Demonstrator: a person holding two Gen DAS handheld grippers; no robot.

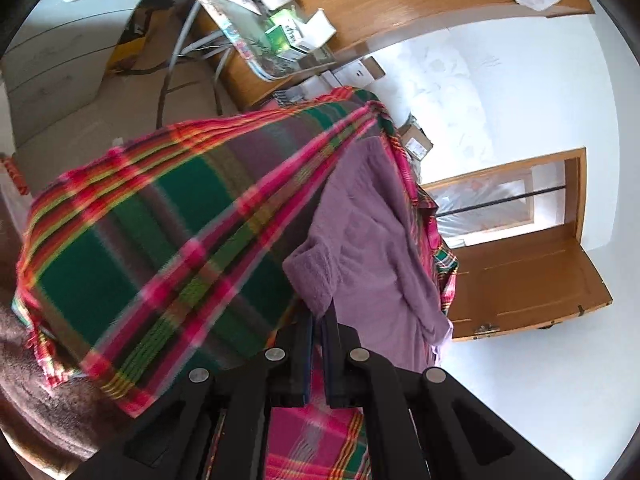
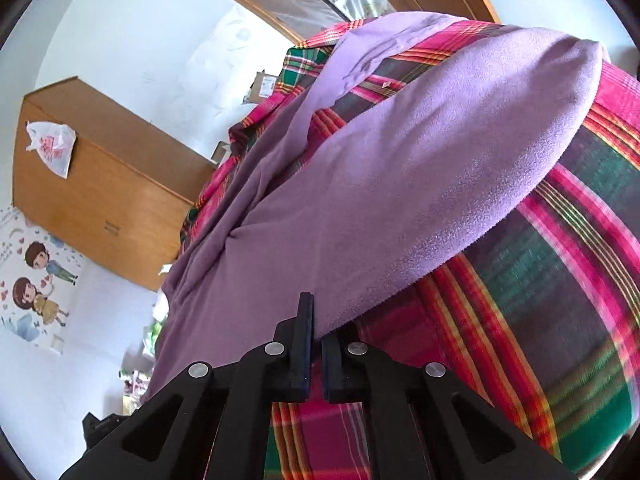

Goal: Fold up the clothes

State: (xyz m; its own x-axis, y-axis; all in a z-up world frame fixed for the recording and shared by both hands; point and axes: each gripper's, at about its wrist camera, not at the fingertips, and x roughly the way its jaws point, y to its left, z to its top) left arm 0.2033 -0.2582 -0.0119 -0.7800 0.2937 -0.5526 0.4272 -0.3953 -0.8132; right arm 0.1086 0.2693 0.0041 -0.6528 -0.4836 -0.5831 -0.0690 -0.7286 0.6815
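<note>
Both the left gripper [image 1: 319,320] and the right gripper [image 2: 316,320] are pinching a purple garment [image 2: 360,208] between nearly closed fingers, the garment running toward twelve o'clock over a plaid cloth [image 1: 140,248].

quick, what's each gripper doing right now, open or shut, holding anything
Left gripper: closed on a corner of the purple garment.
Right gripper: closed on an edge of the same purple garment.

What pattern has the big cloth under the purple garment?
Plaid cloth: green, pink, red and yellow checks; clearest in the left wrist view.
</note>
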